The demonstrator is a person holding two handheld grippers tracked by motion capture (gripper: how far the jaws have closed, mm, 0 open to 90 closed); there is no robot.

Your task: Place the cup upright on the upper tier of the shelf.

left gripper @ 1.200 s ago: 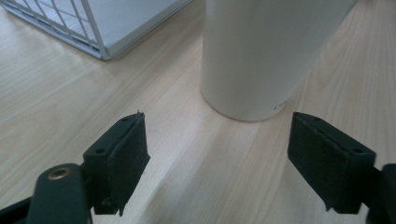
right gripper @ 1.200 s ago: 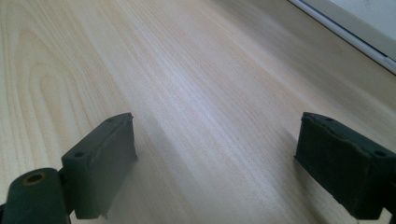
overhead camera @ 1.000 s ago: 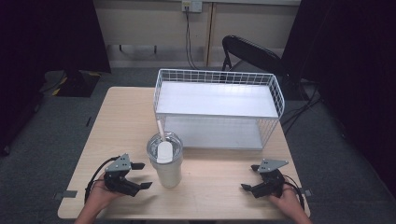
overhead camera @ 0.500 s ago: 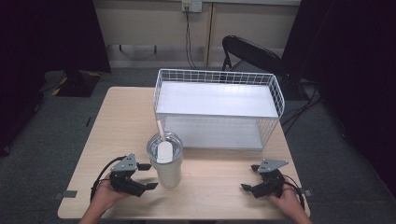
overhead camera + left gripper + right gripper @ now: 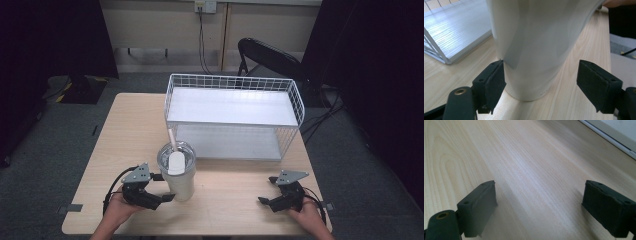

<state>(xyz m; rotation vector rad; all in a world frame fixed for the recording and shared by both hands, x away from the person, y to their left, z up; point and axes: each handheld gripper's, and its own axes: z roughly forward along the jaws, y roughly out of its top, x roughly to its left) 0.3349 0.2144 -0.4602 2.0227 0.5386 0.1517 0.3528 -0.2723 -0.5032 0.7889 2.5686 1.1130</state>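
A white tumbler point(image 5: 177, 176) with a clear lid and a straw stands on the wooden table point(image 5: 125, 135), in front of the rack's left end. My left gripper point(image 5: 167, 187) lies at the tumbler's left, its jaws on either side of the base. In the left gripper view the tumbler point(image 5: 536, 50) rises between the jaws of that gripper point(image 5: 540, 82). The left pad point(image 5: 495, 87) touches its wall and the right pad point(image 5: 594, 85) stands a little off it. My right gripper point(image 5: 265, 190) rests open near the table's front right; its jaws point(image 5: 539, 202) hold nothing over bare wood.
A white wire rack point(image 5: 235, 107) with two shelves stands on the far half of the table, its lower shelf point(image 5: 454, 37) just behind the tumbler. A black chair point(image 5: 270, 55) is beyond the table. Bare wood lies between the two grippers.
My left gripper has slid right to the tumbler, so that its jaws now flank the base. The right gripper and the tumbler have stayed put.
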